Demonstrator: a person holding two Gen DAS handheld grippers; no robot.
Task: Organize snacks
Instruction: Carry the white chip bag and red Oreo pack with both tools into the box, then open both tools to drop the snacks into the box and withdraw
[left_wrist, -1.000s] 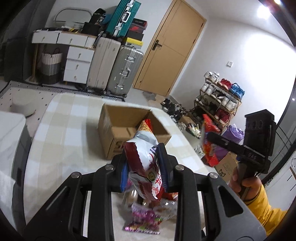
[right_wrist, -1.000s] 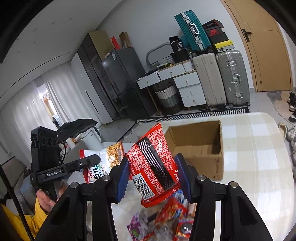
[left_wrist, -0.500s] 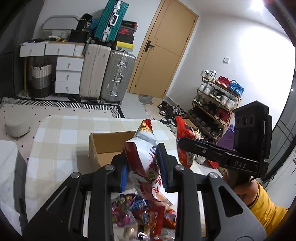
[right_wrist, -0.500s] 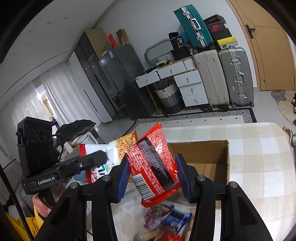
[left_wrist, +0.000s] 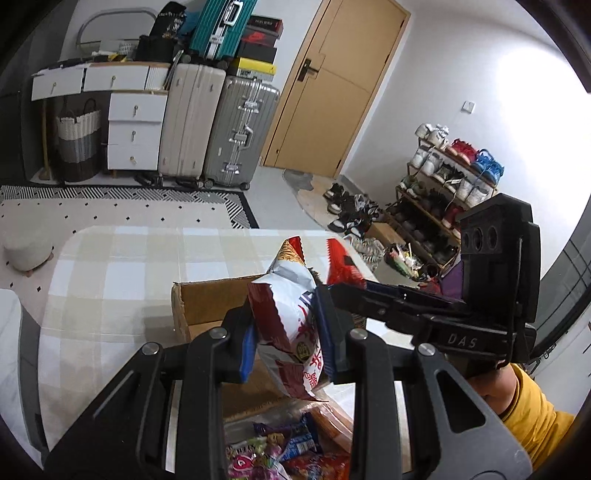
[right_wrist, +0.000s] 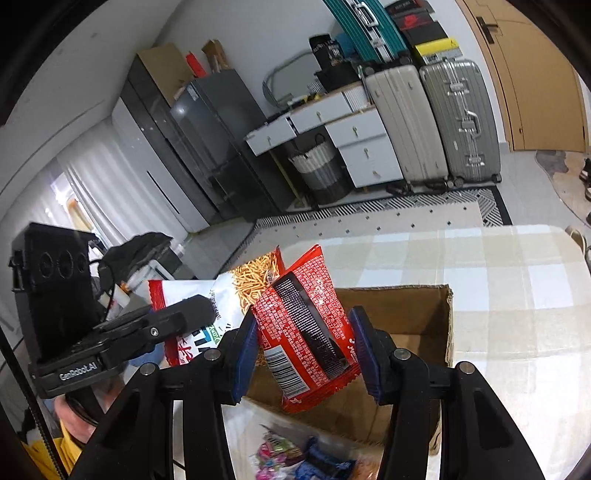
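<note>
Your left gripper (left_wrist: 288, 332) is squeezed tight on a white and red snack bag (left_wrist: 291, 325). The blue pads (left_wrist: 246, 345) press on both sides of the bag, and the bag stands up between them. The top of the bag sticks out past the fingers.

Your right gripper (right_wrist: 306, 350) is a little way open and holds a red noodle pack (right_wrist: 306, 332). Its blue pads (right_wrist: 364, 354) touch the pack on both sides. The pack hangs tilted, with its bar code near the bottom.

The two grippers are close together, side by side. From the left camera you see the right gripper (left_wrist: 369, 291) just to the right of the white bag. From the right camera you see the left gripper (right_wrist: 195, 314) on the left, with the white and red snack bag (right_wrist: 221, 295) in it.

Both bags hang over the open cardboard box (right_wrist: 417, 321). The box sits on the checked table (right_wrist: 517, 280). Just in front of the box, near you, lies a pile of small snacks (left_wrist: 280, 454) in bright wrappers.

At the right edge you can see a yellow sleeve (left_wrist: 532, 417).
</note>
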